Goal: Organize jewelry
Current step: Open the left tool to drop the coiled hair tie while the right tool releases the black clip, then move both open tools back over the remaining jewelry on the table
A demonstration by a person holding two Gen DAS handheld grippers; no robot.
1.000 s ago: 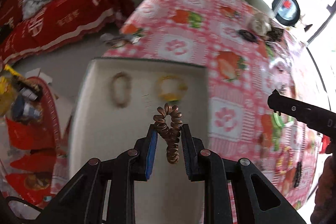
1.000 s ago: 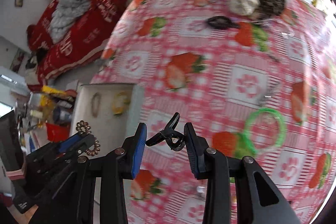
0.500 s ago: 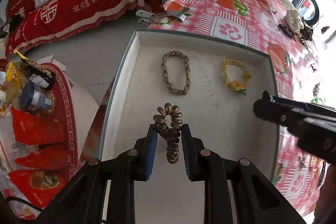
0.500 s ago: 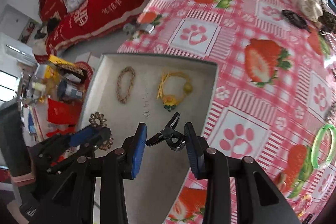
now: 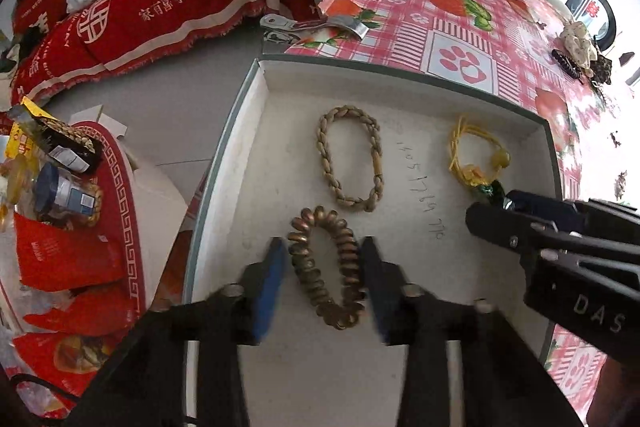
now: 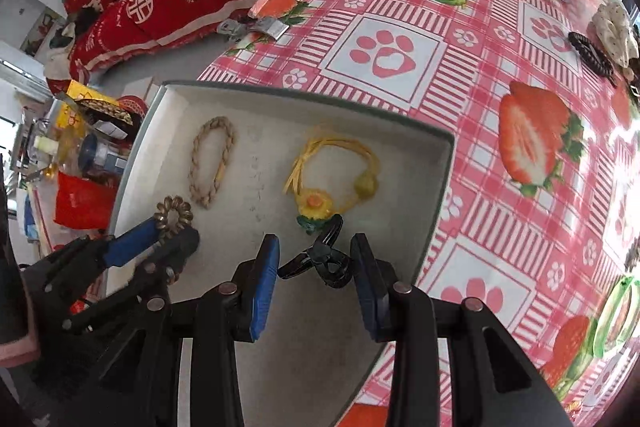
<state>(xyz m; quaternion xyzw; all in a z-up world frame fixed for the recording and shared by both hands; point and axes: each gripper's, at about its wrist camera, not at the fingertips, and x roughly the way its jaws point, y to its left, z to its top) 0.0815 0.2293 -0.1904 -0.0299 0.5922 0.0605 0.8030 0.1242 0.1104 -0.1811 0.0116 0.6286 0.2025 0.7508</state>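
Note:
A white tray (image 5: 280, 131) with a grey-green rim lies at the table's edge. In it lie a tan braided bracelet (image 5: 350, 159) and a yellow flower hair tie (image 5: 476, 155). My left gripper (image 5: 322, 259) hangs low over the tray floor and its jaws are opening. The bronze coil hair tie (image 5: 326, 267) sits between them, sprung out to an oval, and the pads no longer squeeze it. My right gripper (image 6: 314, 259) is shut on a black claw clip (image 6: 324, 259) just below the yellow tie (image 6: 332, 179). One of its fingers (image 5: 520, 227) juts in from the right.
The pink strawberry tablecloth (image 6: 400, 39) spreads beyond the tray. A metal clamp (image 5: 316, 25) holds it at the table edge. A black hair tie (image 6: 592, 53) and a white scrunchie (image 6: 614, 27) lie far right, a green bangle (image 6: 616, 311) near right. Snack packets (image 5: 60, 187) crowd a low stand at left.
Both grippers came down over the tray. The left jaws widened and the pinched coil tie spread into an oval. The right gripper keeps its hold on the black clip.

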